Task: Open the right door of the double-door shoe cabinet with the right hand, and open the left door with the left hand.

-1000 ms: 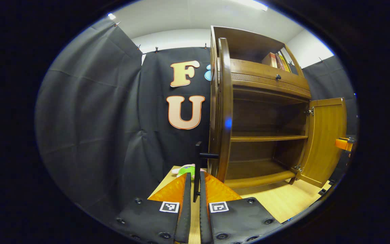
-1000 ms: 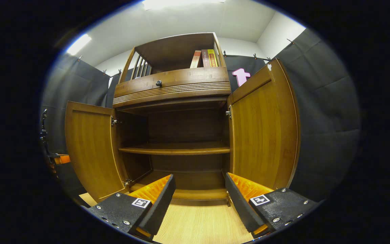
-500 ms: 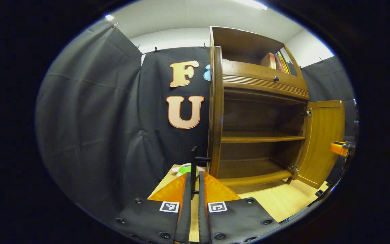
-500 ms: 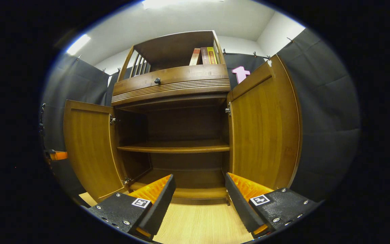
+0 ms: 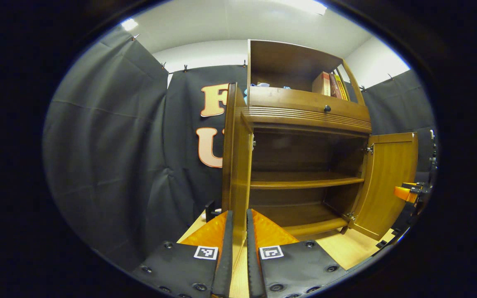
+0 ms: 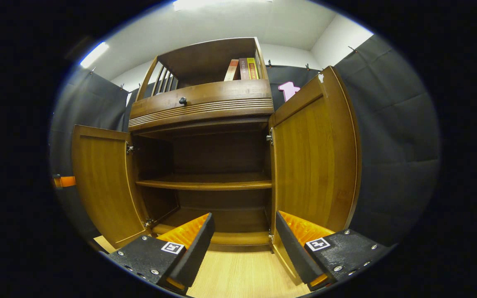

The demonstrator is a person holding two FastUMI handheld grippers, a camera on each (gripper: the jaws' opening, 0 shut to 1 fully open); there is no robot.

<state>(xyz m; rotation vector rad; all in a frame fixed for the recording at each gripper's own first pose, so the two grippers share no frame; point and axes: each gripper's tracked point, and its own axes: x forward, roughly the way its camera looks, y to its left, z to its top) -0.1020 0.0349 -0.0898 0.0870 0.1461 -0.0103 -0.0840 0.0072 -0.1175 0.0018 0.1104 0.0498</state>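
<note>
Your left gripper (image 5: 238,231) nearly clenched on air beside left brown wooden cabinet door (image 5: 235,165); right gripper (image 6: 244,231) released, both doors swung wide.

Left hand-held gripper (image 5: 238,231) nearly closed; right hand-held gripper (image 6: 244,231) spread wide.

both doors stand swung out, so the shoe cabinet (image 6: 205,107) is open at the front. the lower compartments, above and below the middle shelf (image 6: 205,184), hold nothing to block a reach. the left door (image 6: 102,182) and right door (image 6: 313,161) wall off the sides. the bench (image 6: 242,277) in front lies bare. in the left gripper view the left door's edge (image 5: 238,165) stands just ahead of the left claw (image 5: 238,231).
</note>
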